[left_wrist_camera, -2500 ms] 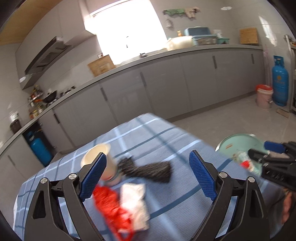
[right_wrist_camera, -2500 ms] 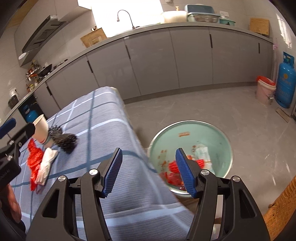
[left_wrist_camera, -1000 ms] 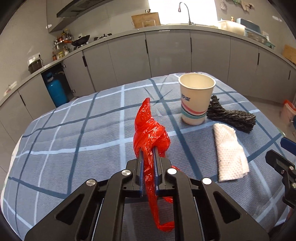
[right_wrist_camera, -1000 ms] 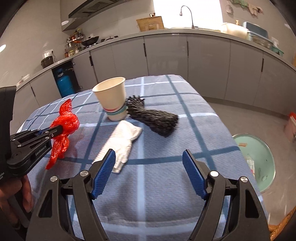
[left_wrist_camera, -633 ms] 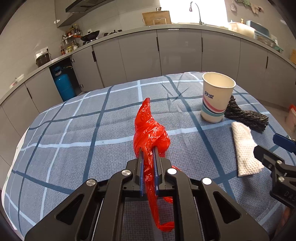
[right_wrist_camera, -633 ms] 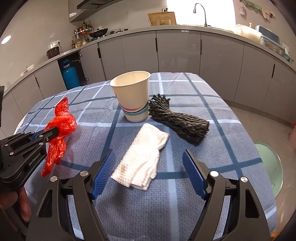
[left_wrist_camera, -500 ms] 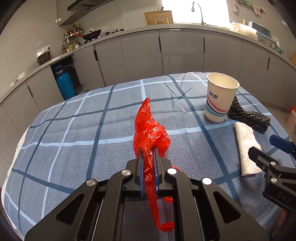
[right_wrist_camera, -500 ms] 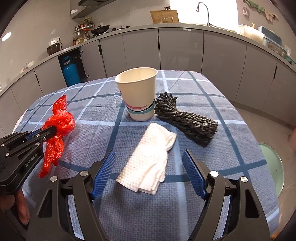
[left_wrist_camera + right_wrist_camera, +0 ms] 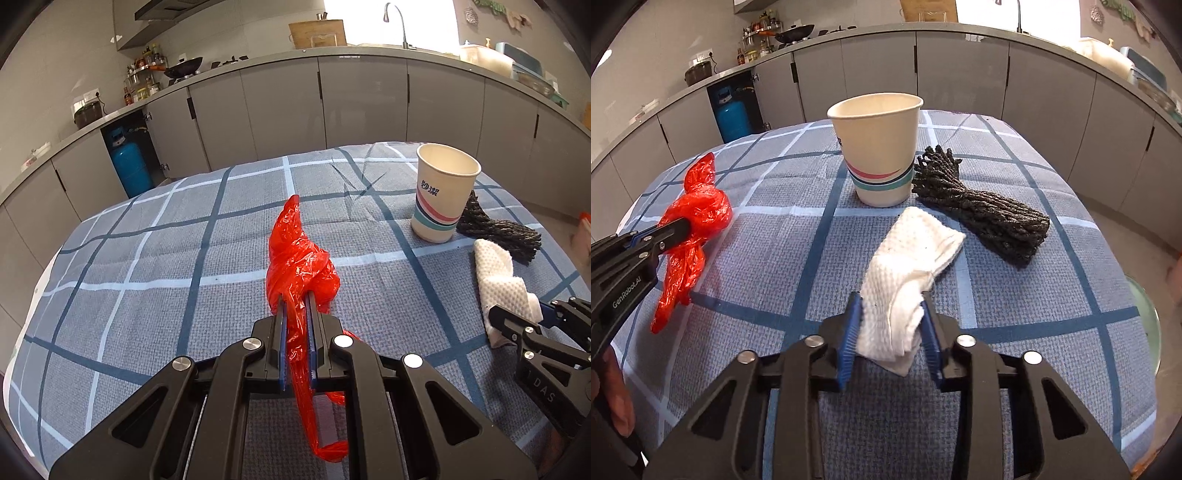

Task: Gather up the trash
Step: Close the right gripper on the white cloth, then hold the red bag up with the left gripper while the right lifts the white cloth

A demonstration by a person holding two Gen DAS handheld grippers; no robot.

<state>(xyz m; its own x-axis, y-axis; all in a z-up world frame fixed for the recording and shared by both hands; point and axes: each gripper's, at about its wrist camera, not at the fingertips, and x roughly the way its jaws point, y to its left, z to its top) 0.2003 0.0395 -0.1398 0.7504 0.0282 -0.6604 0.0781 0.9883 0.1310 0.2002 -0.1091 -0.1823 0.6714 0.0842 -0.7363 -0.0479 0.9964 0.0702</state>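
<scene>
My left gripper (image 9: 295, 306) is shut on a crumpled red plastic bag (image 9: 297, 266), held just above the blue checked tablecloth (image 9: 147, 266); the bag also shows in the right wrist view (image 9: 698, 210). My right gripper (image 9: 891, 306) has closed its blue pads on the near end of a white crumpled paper towel (image 9: 908, 258) lying on the cloth. The towel also shows at the right of the left wrist view (image 9: 498, 273). A striped paper cup (image 9: 879, 147) stands upright behind the towel. A dark knitted bundle (image 9: 982, 210) lies to the cup's right.
A pale green bin (image 9: 1145, 314) stands on the floor off the table's right edge. Grey kitchen cabinets (image 9: 362, 103) run behind the table, with a blue gas cylinder (image 9: 129, 162) at the left.
My right gripper has moved forward over the white paper towel and closed from wide open onto it. My left gripper still holds the red bag, swung slightly left.
</scene>
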